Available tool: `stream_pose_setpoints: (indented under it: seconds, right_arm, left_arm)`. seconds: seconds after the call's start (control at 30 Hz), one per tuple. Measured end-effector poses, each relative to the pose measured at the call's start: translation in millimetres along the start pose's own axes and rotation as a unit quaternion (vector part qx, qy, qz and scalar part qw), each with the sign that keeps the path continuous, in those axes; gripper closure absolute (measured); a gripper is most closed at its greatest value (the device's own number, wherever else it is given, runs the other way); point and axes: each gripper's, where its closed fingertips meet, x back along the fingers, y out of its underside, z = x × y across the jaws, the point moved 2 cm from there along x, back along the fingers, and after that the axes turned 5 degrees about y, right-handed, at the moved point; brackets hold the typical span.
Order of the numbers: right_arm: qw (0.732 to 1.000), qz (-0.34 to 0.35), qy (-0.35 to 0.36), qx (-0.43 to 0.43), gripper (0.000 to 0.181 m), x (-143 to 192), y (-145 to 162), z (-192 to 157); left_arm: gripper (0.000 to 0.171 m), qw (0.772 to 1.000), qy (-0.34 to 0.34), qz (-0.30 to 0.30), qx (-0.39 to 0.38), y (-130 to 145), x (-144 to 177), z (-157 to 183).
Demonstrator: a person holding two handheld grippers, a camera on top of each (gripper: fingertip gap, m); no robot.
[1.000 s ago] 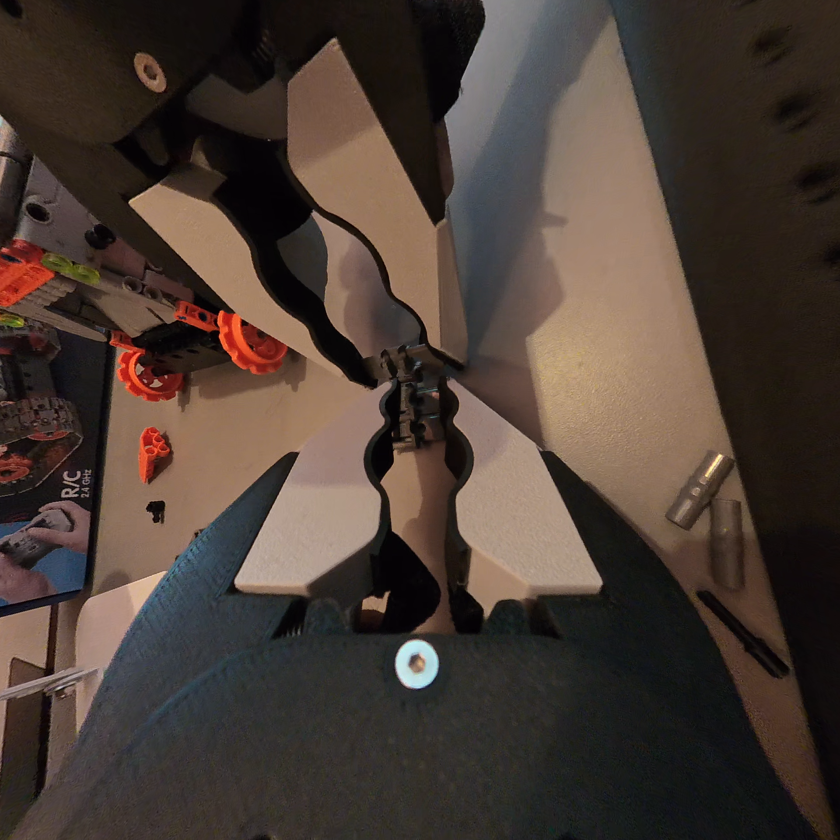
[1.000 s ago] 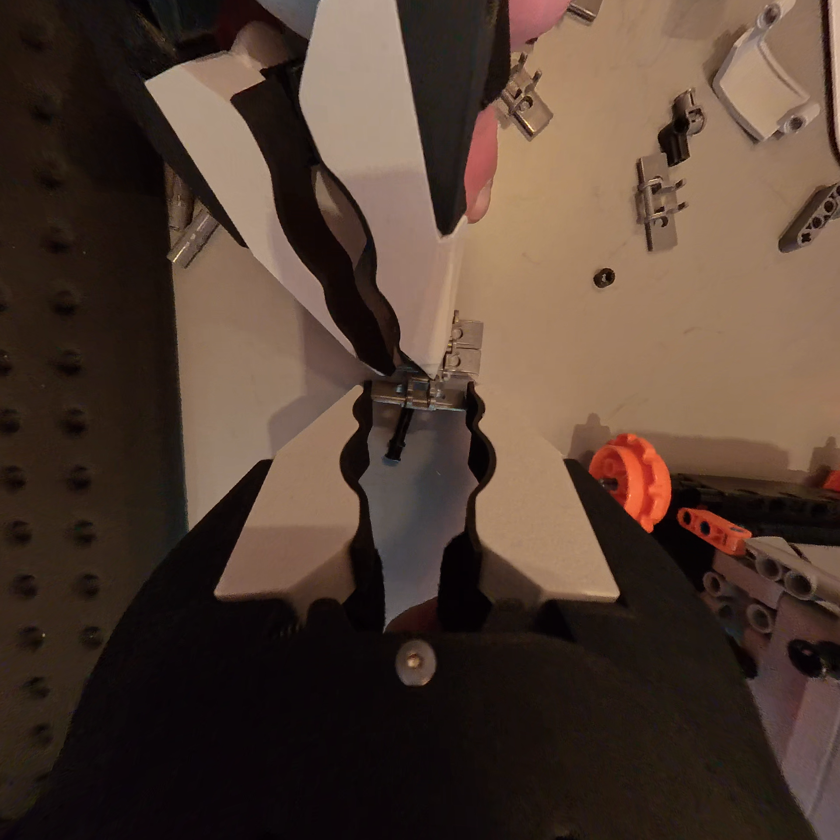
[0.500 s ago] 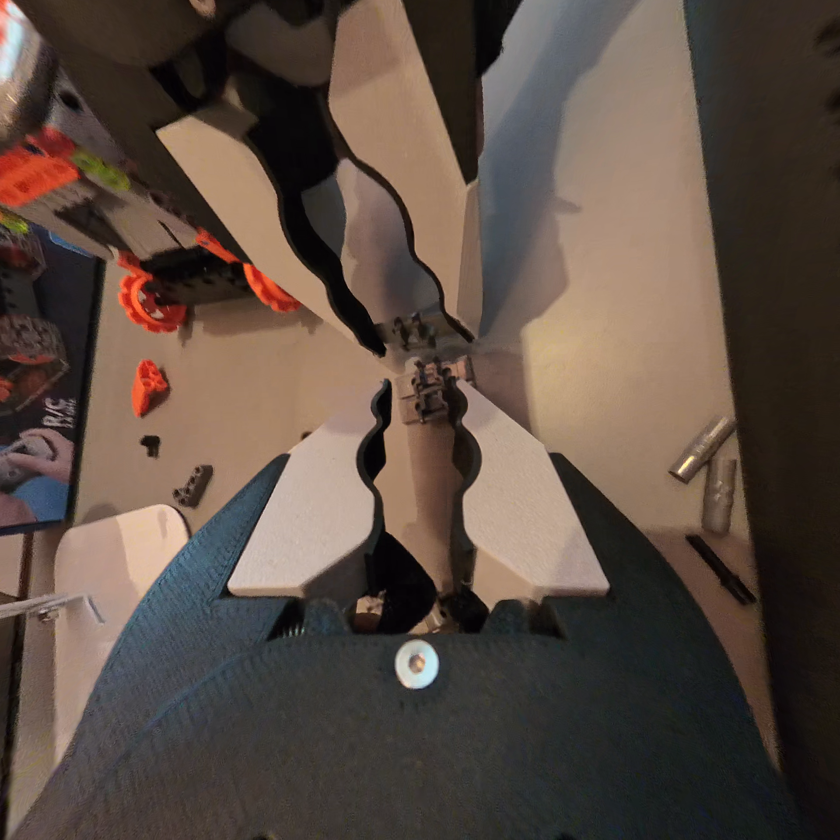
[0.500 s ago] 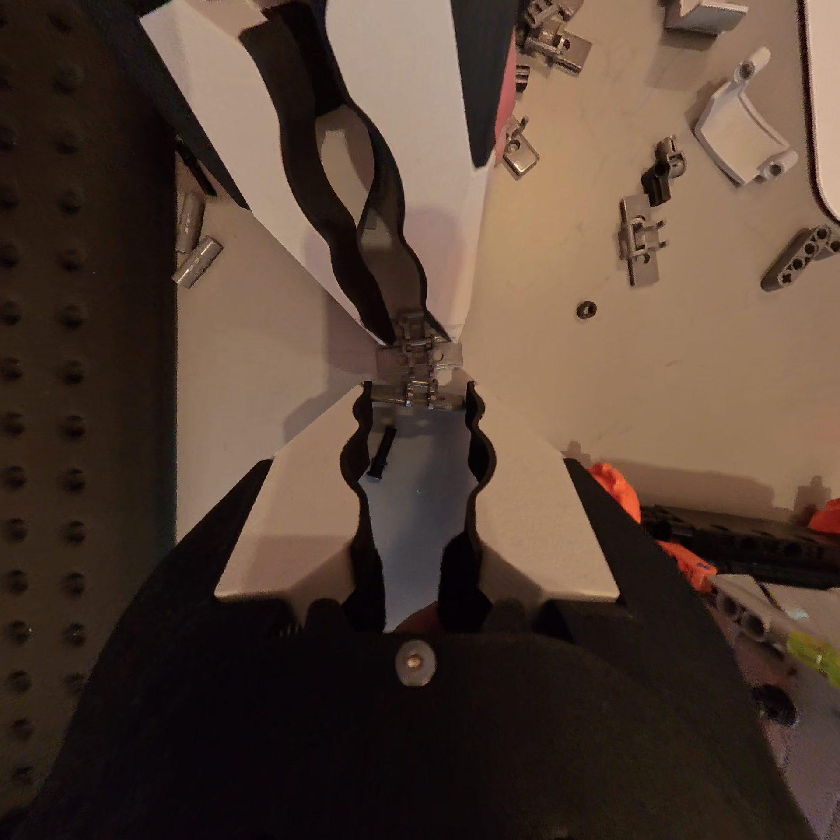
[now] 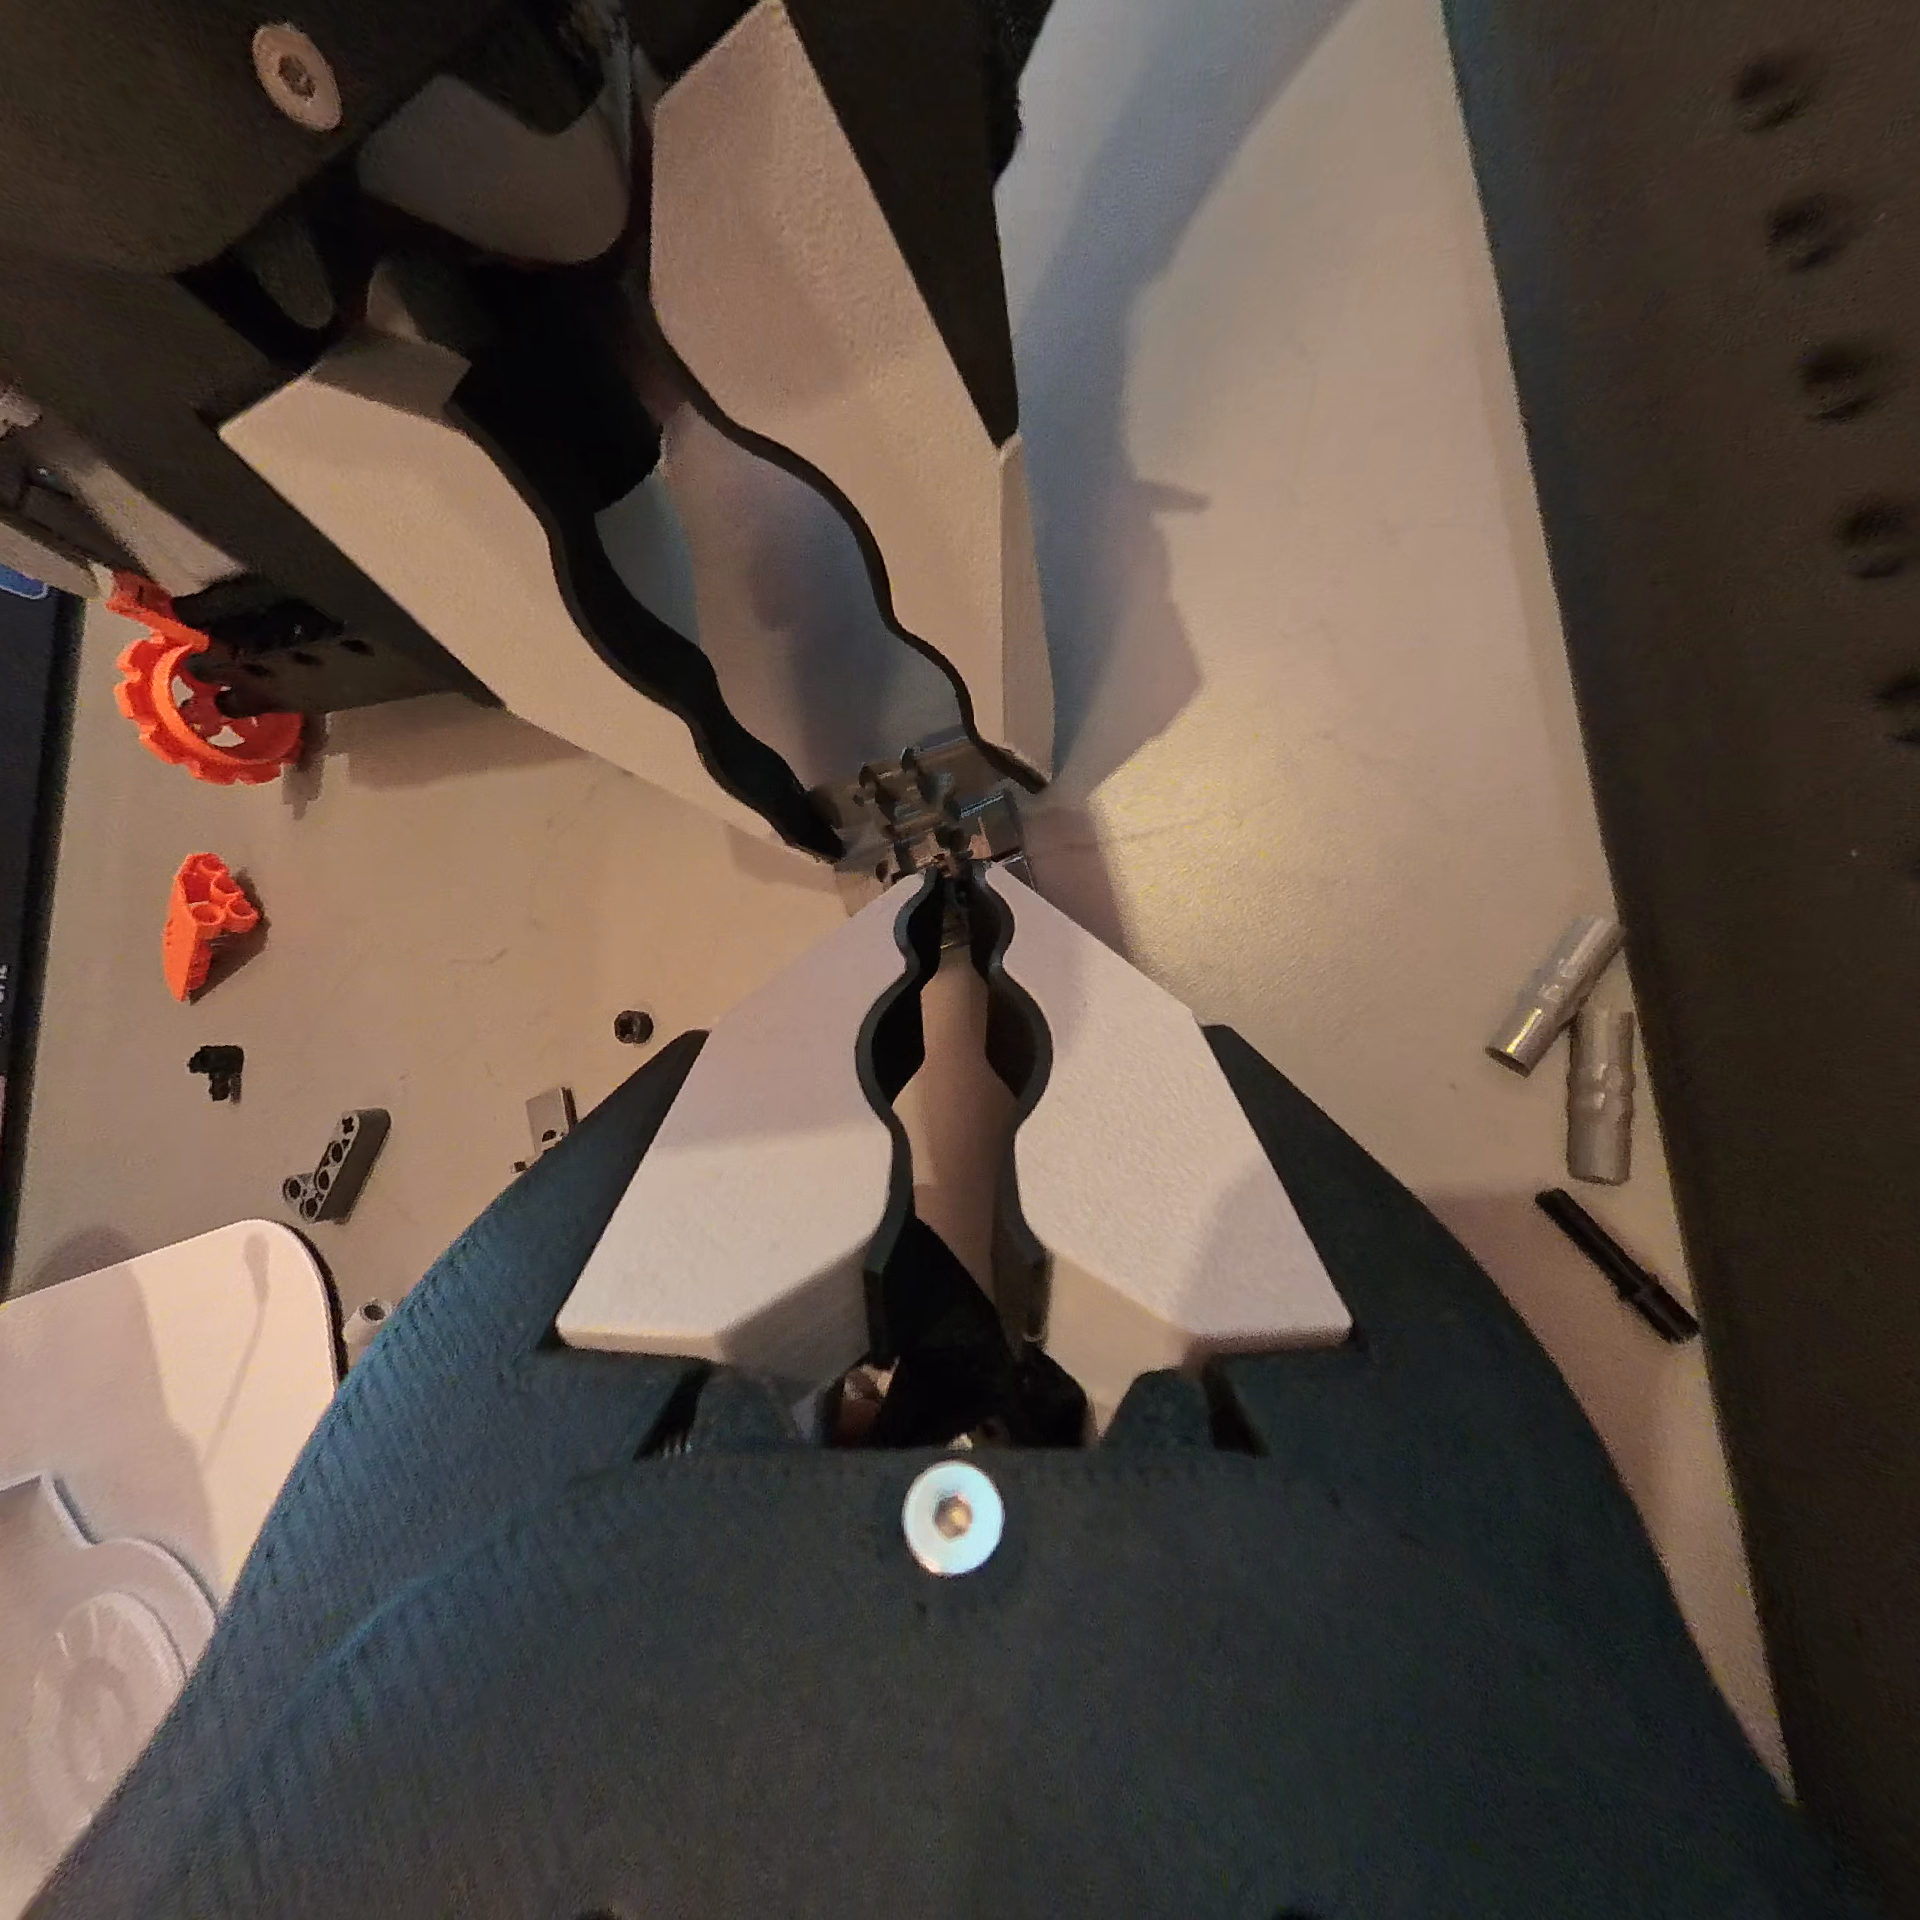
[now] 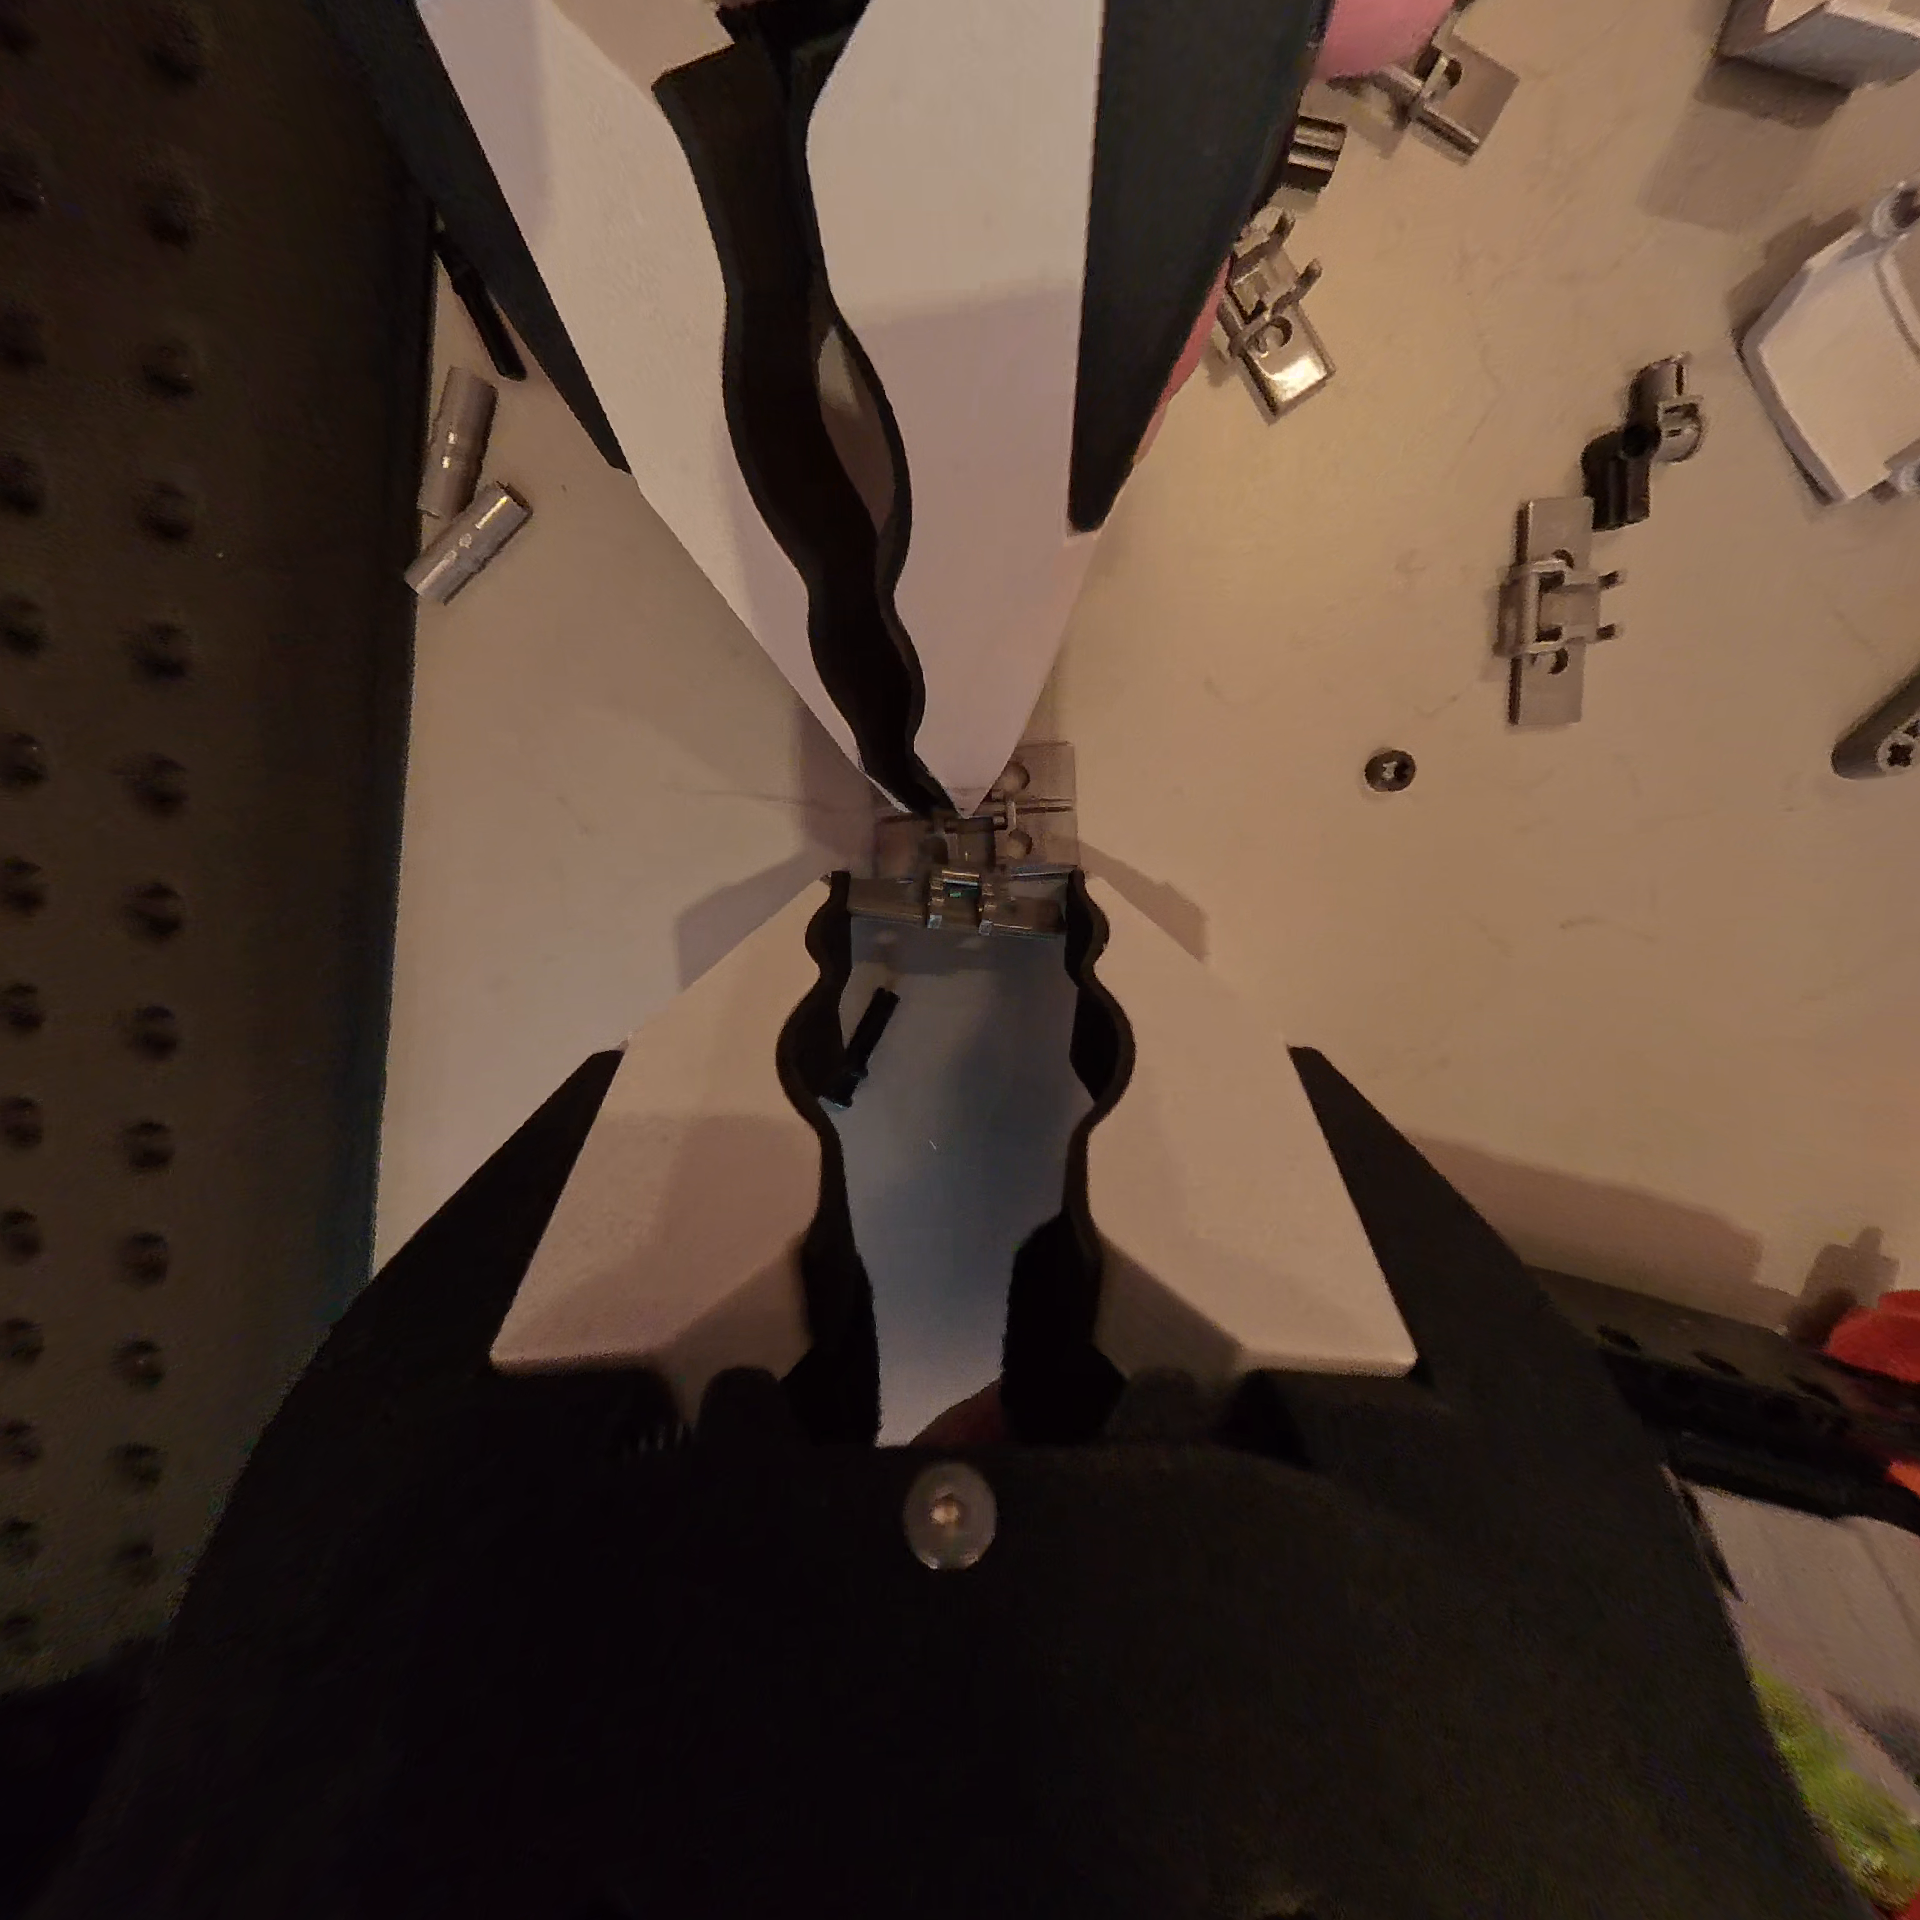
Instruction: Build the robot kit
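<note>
Beige table (image 5: 1299, 727) carries scattered building-toy parts, bordered by a dark studded mat (image 6: 156, 831). Left gripper (image 5: 951, 883) and right gripper (image 6: 956, 904) meet tip to tip above the table's middle. Left gripper pinched narrow on one grey track link (image 5: 961, 831); right gripper set wider, clamping a second grey track link (image 6: 956, 899) across its width, the two links touching. Orange toothed wheel (image 5: 203, 696) sits on a black beam. Two grey tube connectors (image 5: 1558, 997) and a black axle (image 5: 1616, 1262) lie beside the mat edge. Loose grey links (image 6: 1553, 608) well apart.
</note>
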Motion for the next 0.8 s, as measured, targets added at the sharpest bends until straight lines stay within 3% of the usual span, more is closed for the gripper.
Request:
stream_pose_setpoints:
  seconds: [0.5,0.8]
  right_arm:
    - [0.999,-0.012,-0.011,0.035,0.14,0.5,-4.3,-5.2]
    - [0.999,0.002,-0.013,0.045,0.156,7.5,-8.7,-7.4]
  left_arm:
    - [0.168,0.999,0.03,0.005,-0.029,0.1,3.1,7.3]
    - [0.168,0.999,0.034,0.006,-0.029,0.0,3.2,8.6]
